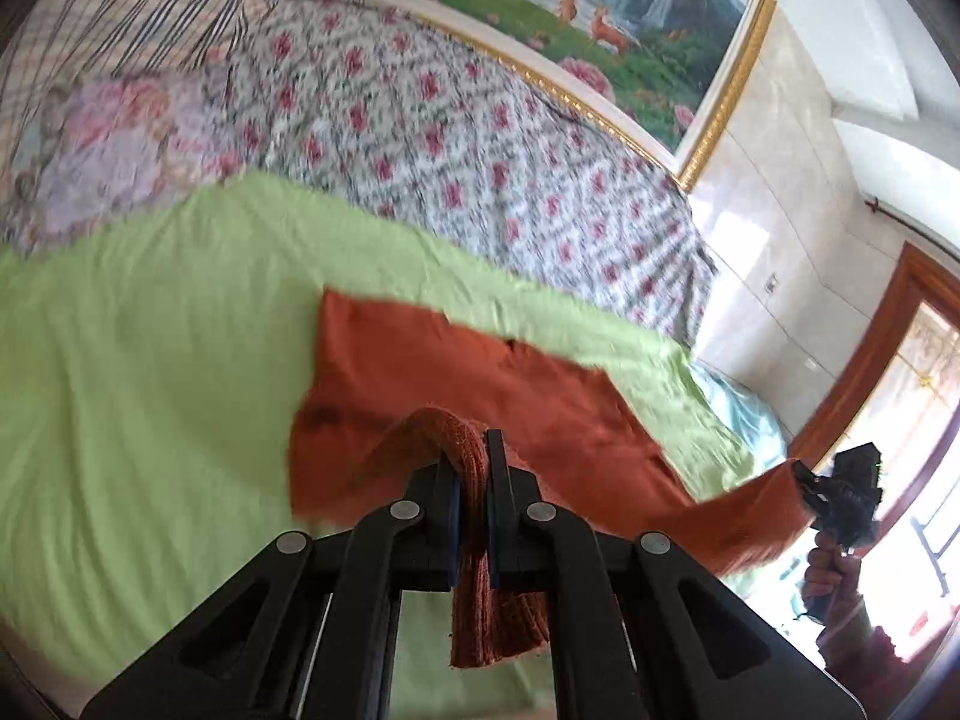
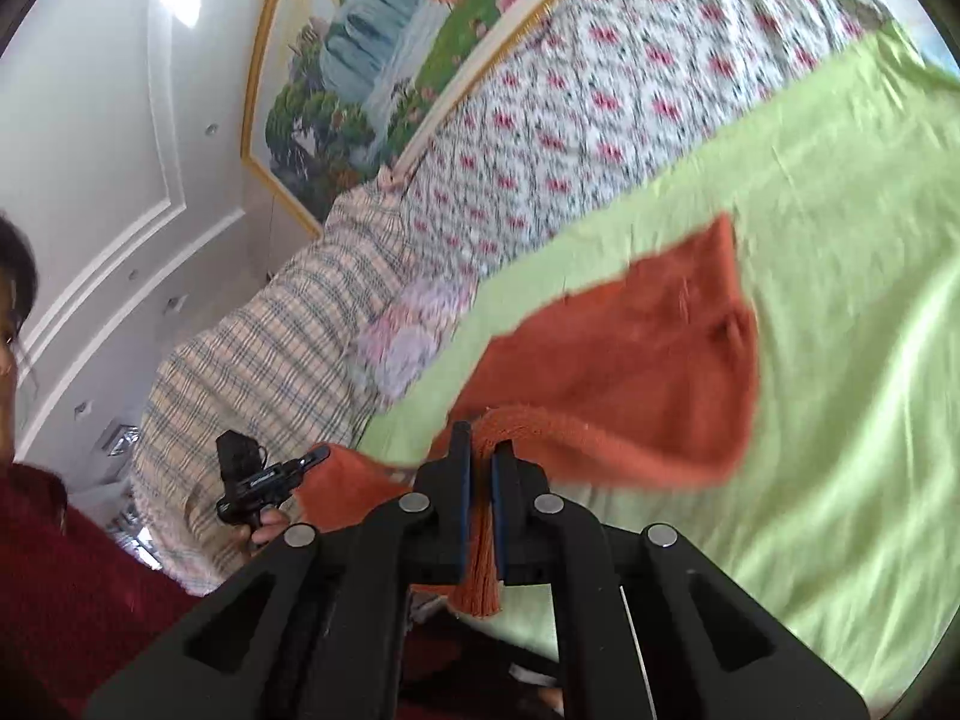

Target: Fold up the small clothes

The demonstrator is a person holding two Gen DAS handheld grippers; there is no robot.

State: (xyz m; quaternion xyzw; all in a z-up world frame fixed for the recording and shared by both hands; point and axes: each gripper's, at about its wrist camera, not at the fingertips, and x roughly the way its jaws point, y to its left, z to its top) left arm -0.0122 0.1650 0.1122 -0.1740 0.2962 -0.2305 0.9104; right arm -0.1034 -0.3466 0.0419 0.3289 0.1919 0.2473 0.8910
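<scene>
An orange-red garment hangs lifted over the green sheet on the bed; it also shows in the right wrist view. My left gripper is shut on one ribbed edge of the garment. My right gripper is shut on another ribbed edge. The garment stretches between the two grippers. The right gripper shows far right in the left wrist view, the left gripper at left in the right wrist view.
A floral quilt covers the bed behind the green sheet. Plaid bedding is heaped at the head. A framed landscape painting hangs on the wall. A wooden door frame stands at the right.
</scene>
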